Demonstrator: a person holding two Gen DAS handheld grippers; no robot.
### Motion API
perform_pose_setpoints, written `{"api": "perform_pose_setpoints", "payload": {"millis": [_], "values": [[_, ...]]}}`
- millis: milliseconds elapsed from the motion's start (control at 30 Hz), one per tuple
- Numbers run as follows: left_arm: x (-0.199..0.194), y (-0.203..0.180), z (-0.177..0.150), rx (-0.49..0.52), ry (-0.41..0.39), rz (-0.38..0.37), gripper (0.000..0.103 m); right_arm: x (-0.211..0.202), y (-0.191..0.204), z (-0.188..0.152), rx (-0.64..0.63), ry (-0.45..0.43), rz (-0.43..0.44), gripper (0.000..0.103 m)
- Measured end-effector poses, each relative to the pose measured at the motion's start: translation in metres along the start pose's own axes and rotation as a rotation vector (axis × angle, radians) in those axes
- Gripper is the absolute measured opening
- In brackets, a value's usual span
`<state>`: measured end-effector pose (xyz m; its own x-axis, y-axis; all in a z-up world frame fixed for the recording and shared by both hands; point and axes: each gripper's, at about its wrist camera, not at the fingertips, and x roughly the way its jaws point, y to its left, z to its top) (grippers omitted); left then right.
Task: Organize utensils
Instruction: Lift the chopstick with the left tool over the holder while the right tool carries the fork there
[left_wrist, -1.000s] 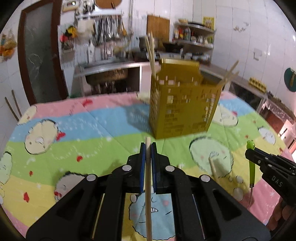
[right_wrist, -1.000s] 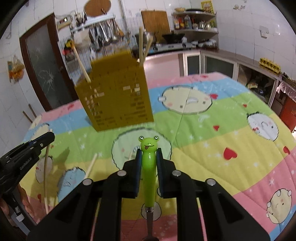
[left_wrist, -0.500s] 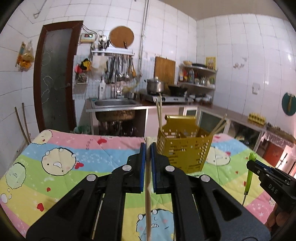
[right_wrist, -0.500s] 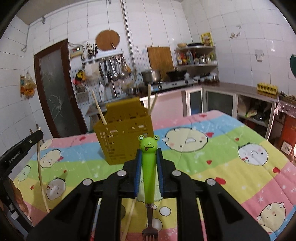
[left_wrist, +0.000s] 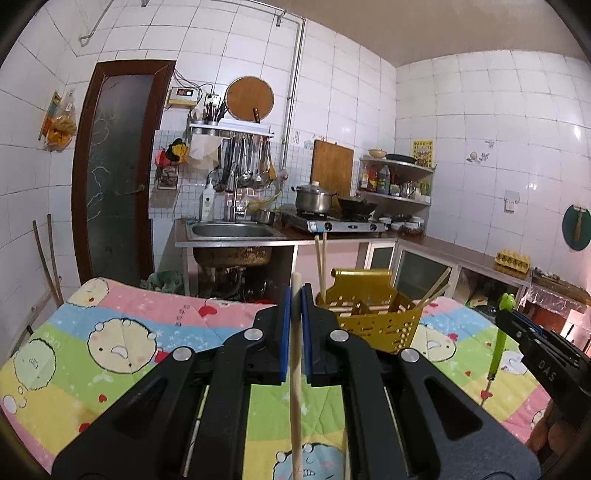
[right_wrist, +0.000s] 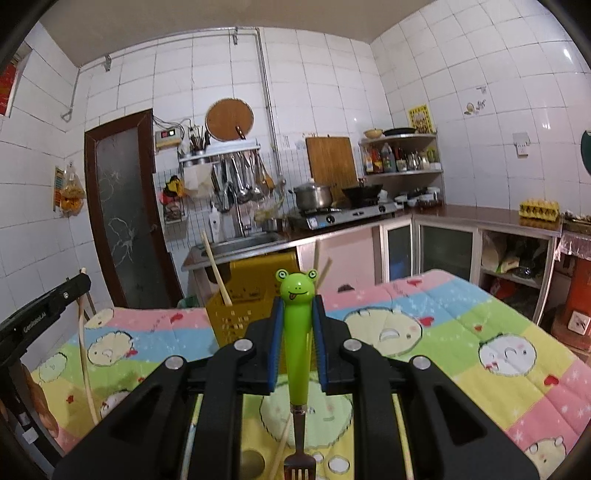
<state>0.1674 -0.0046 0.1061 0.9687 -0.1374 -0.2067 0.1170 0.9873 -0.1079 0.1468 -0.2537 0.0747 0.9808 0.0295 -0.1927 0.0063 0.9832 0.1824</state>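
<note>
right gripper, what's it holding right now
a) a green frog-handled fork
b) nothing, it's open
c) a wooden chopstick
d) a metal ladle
a: in the right wrist view the right gripper has its blue pads closed on the green frog-handled fork, frog head up and tines hanging below; the wooden chopstick is in the left gripper.

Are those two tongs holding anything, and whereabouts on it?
Yes. The left tongs pinch a wooden chopstick near its upper end. The right tongs clamp a frog-headed fork by its green handle, prongs hanging down.
</note>
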Motion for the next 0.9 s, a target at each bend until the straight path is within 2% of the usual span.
{"api": "perform_pose_setpoints", "payload": {"millis": [300,600,900], "values": [[0.015,-0.012,0.039,0.001,-0.061,-0.039,0.005,0.020,0.000,0.039,0.012,-0.086,0.030,0.016],[0.046,-0.037,0.094,0.013,-0.168,-0.076,0.005,0.059,0.014,0.080,-0.013,-0.171,0.049,0.016],[0.095,-0.063,0.112,0.038,-0.236,-0.106,0.005,0.111,0.024,0.102,-0.029,-0.225,0.059,0.016]]}}
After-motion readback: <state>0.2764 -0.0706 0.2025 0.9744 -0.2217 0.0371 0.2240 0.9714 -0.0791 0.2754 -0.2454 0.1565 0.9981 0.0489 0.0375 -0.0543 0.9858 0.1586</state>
